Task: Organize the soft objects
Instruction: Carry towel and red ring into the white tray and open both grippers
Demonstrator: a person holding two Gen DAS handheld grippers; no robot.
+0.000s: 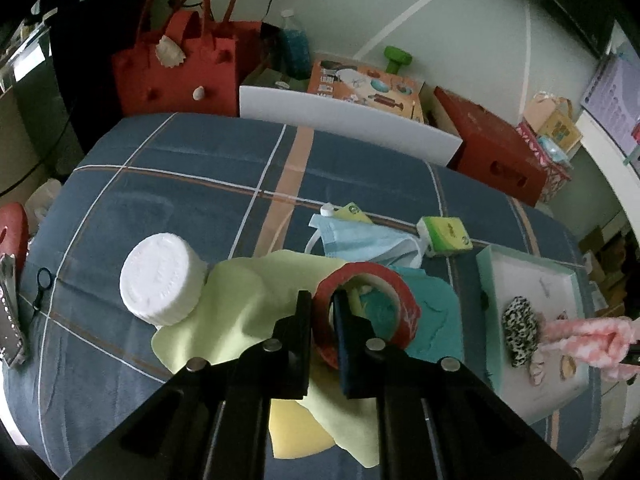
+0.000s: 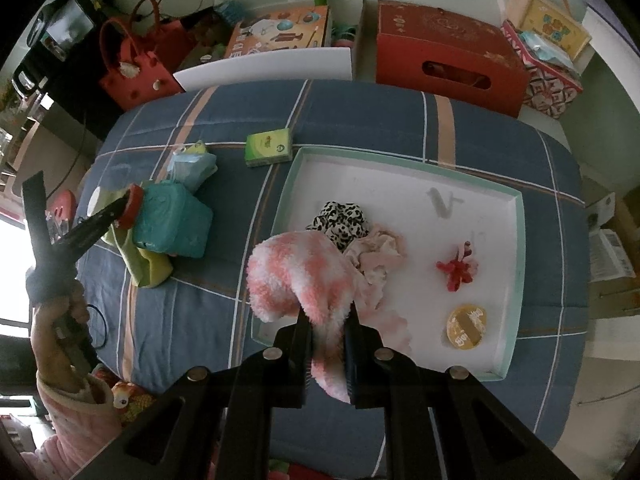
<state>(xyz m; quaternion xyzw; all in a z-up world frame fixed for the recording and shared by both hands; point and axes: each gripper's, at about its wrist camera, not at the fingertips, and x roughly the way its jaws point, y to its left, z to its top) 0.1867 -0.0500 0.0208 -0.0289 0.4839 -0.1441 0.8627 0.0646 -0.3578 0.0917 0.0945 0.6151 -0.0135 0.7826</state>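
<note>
My left gripper (image 1: 322, 300) is shut on a red tape roll (image 1: 366, 312), held above a yellow-green cloth (image 1: 244, 308) and a teal cloth (image 1: 432, 316); it also shows in the right wrist view (image 2: 130, 204). My right gripper (image 2: 328, 320) is shut on a pink-and-white fluffy sock (image 2: 300, 276) over the near left edge of the white tray (image 2: 516, 240). In the tray lie a leopard-print scrunchie (image 2: 340, 216), a pale pink cloth (image 2: 376, 256), a red flower clip (image 2: 456, 268) and a gold round tin (image 2: 466, 326).
On the blue plaid bed (image 1: 180, 184) lie a white round pad stack (image 1: 160, 276), a blue face mask (image 1: 360, 238), a green tissue pack (image 1: 444, 236) and a yellow sponge (image 1: 292, 432). Red bag (image 1: 176, 68), white board (image 1: 348, 124) and red box (image 1: 492, 148) stand behind.
</note>
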